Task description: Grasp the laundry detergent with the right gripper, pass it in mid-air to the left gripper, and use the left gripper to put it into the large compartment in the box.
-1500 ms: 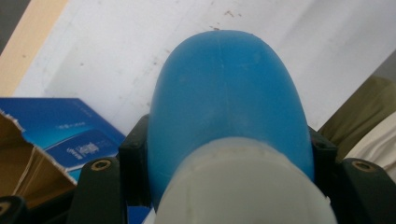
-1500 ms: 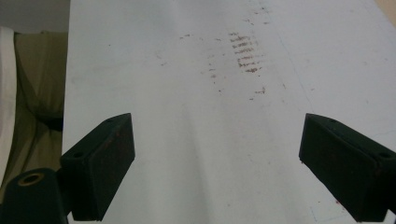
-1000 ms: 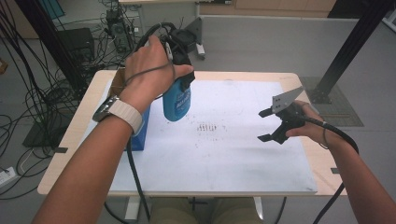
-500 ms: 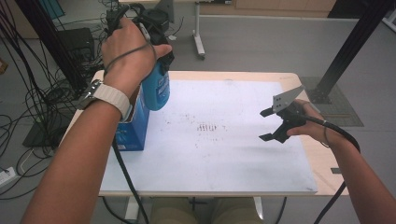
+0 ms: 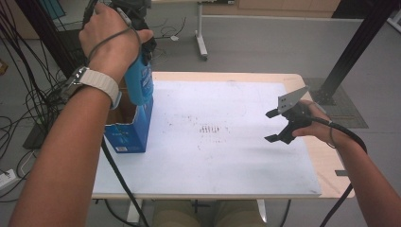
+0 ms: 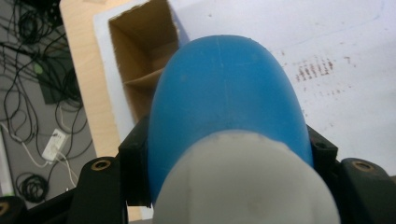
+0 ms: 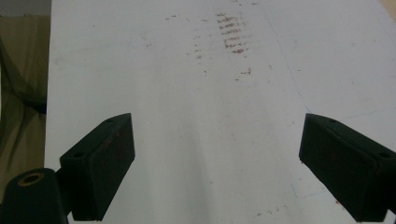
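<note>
A blue bottle (image 5: 141,84) with a white cap hangs upright over the open top of a blue cardboard box (image 5: 127,136) at the table's left edge. My left gripper (image 5: 143,49) is shut on the bottle's upper part, largely hidden by the hand. In the left gripper view the bottle (image 6: 224,93) bulges between the two black jaws of the left gripper (image 6: 229,156), with the box's brown inside (image 6: 140,70) below it. My right gripper (image 5: 273,126) stands open over the right side of the white sheet, and in its own view the right gripper (image 7: 217,163) has nothing between its jaws.
A white sheet (image 5: 227,146) with a patch of small reddish marks (image 5: 208,128) covers most of the wooden table (image 5: 328,165). Cables lie on the floor to the left (image 5: 28,94). A metal stand's foot (image 5: 202,45) and a black post (image 5: 352,52) are beyond the table.
The left hand has carried the blue bottle up and to the left, from over the sheet to above the open box. The right hand has stayed where it was.
</note>
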`<state>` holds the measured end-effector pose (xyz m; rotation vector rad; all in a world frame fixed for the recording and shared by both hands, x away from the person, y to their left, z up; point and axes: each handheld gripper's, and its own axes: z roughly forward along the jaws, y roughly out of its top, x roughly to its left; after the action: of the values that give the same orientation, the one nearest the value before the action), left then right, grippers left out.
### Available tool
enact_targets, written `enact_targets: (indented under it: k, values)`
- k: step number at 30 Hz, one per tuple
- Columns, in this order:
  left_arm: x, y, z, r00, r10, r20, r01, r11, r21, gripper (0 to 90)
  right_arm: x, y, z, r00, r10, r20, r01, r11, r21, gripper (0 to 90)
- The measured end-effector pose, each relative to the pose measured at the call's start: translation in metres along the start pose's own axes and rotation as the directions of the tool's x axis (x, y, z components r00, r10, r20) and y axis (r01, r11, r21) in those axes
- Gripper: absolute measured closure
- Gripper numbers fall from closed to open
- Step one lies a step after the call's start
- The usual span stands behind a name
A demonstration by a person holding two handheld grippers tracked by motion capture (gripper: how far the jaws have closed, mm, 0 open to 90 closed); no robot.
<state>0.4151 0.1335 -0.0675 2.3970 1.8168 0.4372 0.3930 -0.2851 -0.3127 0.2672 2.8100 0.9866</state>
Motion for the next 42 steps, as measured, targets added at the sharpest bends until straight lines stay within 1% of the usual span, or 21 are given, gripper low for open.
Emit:
enact_targets:
  k: [3, 6, 8, 14, 15, 23, 25, 28, 33, 39, 42]
  values:
    - [0.008, -0.001, 0.001, 0.9995, -0.032, 0.0, 0.032, 0.9995, -0.002, 37.6, -0.001, 0.0, 0.001, 1.0, 0.003, -0.002, -0.003, 1.0, -0.002, 10.5]
    - [0.015, -0.001, 0.002, 0.9987, -0.051, -0.003, 0.051, 0.9987, 0.005, 37.6, -0.002, 0.001, 0.002, 1.0, 0.003, -0.005, -0.003, 1.0, 0.002, 10.5]
    - [0.021, -0.001, 0.003, 0.9972, -0.074, -0.005, 0.074, 0.9972, 0.005, 37.6, -0.002, 0.0, 0.003, 1.0, 0.007, -0.006, -0.007, 1.0, 0.002, 10.5]
    - [0.032, -0.002, 0.007, 0.9941, -0.108, -0.013, 0.108, 0.9941, 0.013, 37.6, -0.003, 0.0, 0.006, 0.9999, 0.012, -0.011, -0.012, 1.0, 0.002, 10.5]
    - [0.035, -0.002, 0.009, 0.9926, -0.121, -0.014, 0.121, 0.9926, 0.011, 37.6, -0.003, -0.001, 0.006, 0.9998, 0.015, -0.01, -0.015, 1.0, 0.004, 10.5]
    - [0.043, -0.002, 0.02, 0.9904, -0.133, -0.037, 0.134, 0.9907, 0.023, 37.6, -0.005, -0.002, 0.009, 0.9997, 0.022, -0.013, -0.022, 1.0, 0.005, 10.5]
    - [0.044, -0.002, 0.024, 0.9899, -0.137, -0.037, 0.138, 0.9899, 0.032, 37.6, -0.005, -0.003, 0.009, 0.9996, 0.024, -0.014, -0.024, 1.0, 0.007, 10.5]
    - [0.047, -0.003, 0.029, 0.9888, -0.145, -0.034, 0.146, 0.9887, 0.033, 37.6, -0.005, -0.004, 0.01, 0.9995, 0.027, -0.016, -0.026, 1.0, 0.007, 10.5]
    - [0.051, -0.004, 0.039, 0.9873, -0.154, -0.041, 0.155, 0.9871, 0.039, 37.6, -0.005, -0.005, 0.011, 0.9992, 0.037, -0.017, -0.037, 0.999, 0.005, 10.5]
    - [0.053, -0.006, 0.054, 0.9876, -0.152, -0.041, 0.153, 0.987, 0.048, 37.6, -0.005, -0.007, 0.013, 0.9989, 0.044, -0.018, -0.043, 0.999, 0.011, 10.5]
    - [0.054, -0.006, 0.06, 0.9879, -0.148, -0.047, 0.15, 0.9873, 0.051, 37.6, -0.005, -0.007, 0.014, 0.9988, 0.046, -0.019, -0.046, 0.999, 0.012, 10.5]
